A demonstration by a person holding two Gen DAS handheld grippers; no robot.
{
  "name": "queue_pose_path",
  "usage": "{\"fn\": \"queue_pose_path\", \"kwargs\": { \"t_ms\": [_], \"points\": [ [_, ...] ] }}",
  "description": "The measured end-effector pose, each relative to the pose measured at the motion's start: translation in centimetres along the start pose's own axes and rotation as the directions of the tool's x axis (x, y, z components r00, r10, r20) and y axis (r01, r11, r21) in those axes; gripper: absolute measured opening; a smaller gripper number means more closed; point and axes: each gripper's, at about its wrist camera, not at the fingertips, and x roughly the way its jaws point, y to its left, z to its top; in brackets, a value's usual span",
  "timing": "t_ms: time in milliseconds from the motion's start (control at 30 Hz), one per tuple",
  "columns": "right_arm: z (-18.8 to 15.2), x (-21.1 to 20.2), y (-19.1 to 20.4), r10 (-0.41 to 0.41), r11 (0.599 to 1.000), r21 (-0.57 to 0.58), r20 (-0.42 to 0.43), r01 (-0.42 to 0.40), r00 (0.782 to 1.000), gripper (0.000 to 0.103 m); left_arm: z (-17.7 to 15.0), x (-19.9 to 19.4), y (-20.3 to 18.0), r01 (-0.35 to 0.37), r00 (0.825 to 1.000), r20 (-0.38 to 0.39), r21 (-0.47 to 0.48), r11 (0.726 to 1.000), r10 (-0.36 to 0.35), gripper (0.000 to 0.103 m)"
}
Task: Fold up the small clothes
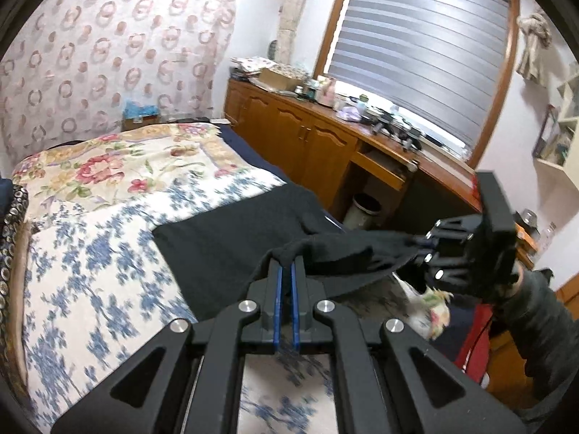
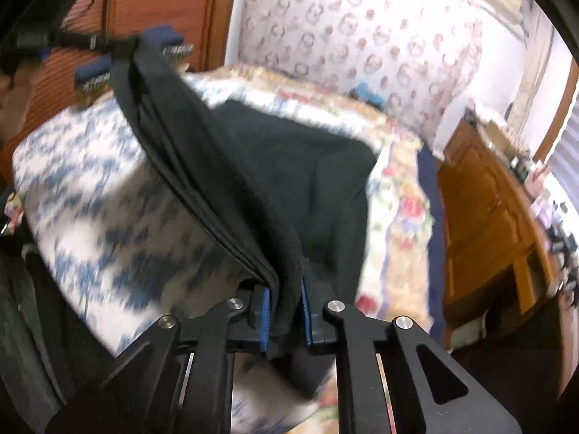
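while a floral bedspread [image 1: 108, 217] covers the bed beside wooden cabinets [image 1: 289, 133], both the left gripper [image 1: 286, 271] and right gripper [image 2: 284, 303] pinch the black garment [image 1: 235, 231].

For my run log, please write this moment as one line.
step: fold | left gripper: shut on black garment | right gripper: shut on it | far part on bed

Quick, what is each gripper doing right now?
Left gripper: closed on the black garment.
Right gripper: closed on the same black garment.
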Motion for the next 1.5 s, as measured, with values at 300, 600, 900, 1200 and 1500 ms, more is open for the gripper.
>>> {"fn": "queue_pose_path", "kwargs": {
  "t_ms": [300, 600, 900, 1200, 1500],
  "points": [
    [8.0, 6.9, -3.5, 0.007, 0.996, -0.084, 0.043, -0.003, 0.999, 0.011, 2.4, 4.3, 6.4, -0.104, 0.994, -0.032, -0.055, 0.993, 0.102, 0.001],
    [11.6, 14.5, -6.9, 0.114, 0.993, -0.045, 0.008, -0.113, 0.993, 0.024, 2.8, 9.1, 11.1, -0.171, 0.983, -0.091, -0.100, 0.980, 0.162, 0.002],
    [14.0, 16.0, -10.8, 0.085, 0.985, 0.148, 0.042, -0.090, 0.996, 0.048, 2.7, 9.8, 11.6, -0.185, 0.980, -0.092, -0.059, 0.981, 0.179, 0.049],
    [10.9, 11.9, -10.5, 0.125, 0.973, 0.193, 0.037, -0.130, 0.991, 0.055, 1.1, 12.8, 11.8, -0.185, 0.965, -0.195, -0.042, 0.982, 0.174, 0.057],
    [8.5, 14.5, -8.2, 0.137, 0.985, 0.118, -0.074, -0.127, 0.988, 0.056, 0.7, 14.5, 12.5, -0.188, 0.958, -0.230, -0.060, 0.980, 0.170, 0.058]
  ]
}}
